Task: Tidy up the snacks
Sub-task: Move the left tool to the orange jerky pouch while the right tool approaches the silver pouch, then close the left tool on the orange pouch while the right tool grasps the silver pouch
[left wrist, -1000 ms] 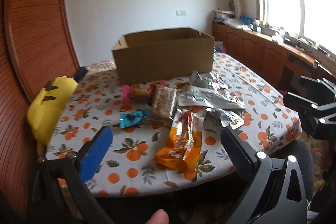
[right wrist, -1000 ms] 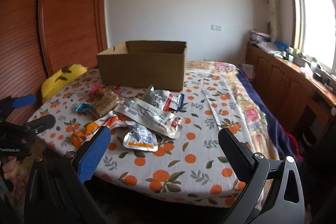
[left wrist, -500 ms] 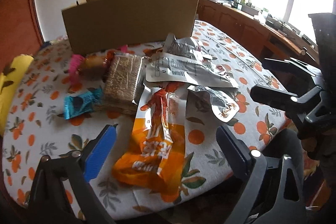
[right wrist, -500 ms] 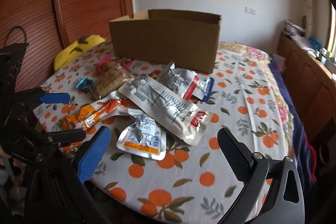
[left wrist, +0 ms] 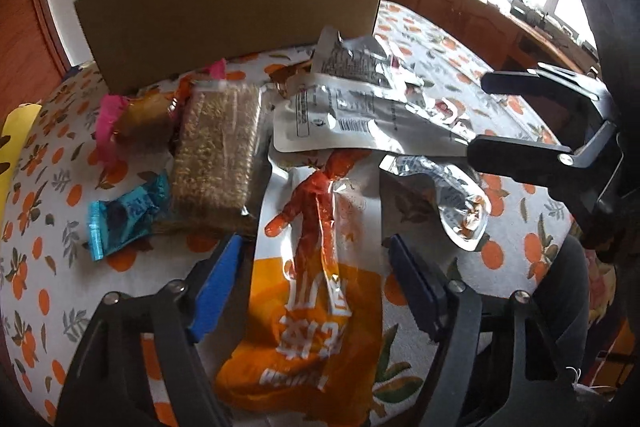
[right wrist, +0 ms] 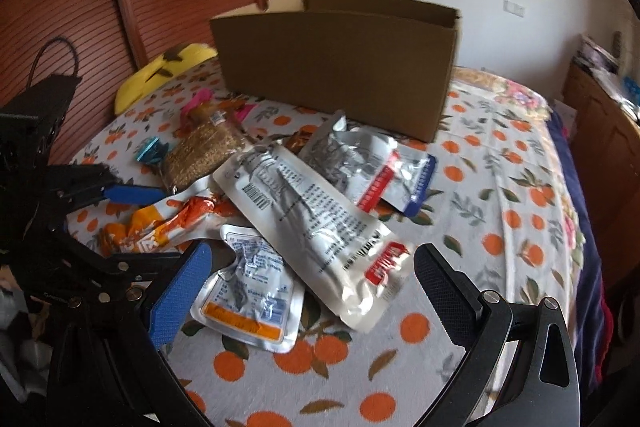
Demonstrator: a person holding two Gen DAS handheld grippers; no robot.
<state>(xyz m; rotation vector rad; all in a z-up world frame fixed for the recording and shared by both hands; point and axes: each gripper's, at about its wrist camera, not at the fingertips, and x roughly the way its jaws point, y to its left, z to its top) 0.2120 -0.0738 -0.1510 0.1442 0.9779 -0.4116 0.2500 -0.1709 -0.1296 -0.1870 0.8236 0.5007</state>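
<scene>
My left tool (left wrist: 316,275) has just been closing its jaws, which now straddle the orange snack packet (left wrist: 316,291) without pressing on it. My right tool (right wrist: 308,291) hangs wide open and empty above the small silver pouch (right wrist: 252,295) and the long white pouch (right wrist: 316,227). All the snacks lie heaped on the orange-print bedspread (right wrist: 500,195), just in front of the cardboard box (right wrist: 336,67).
</scene>
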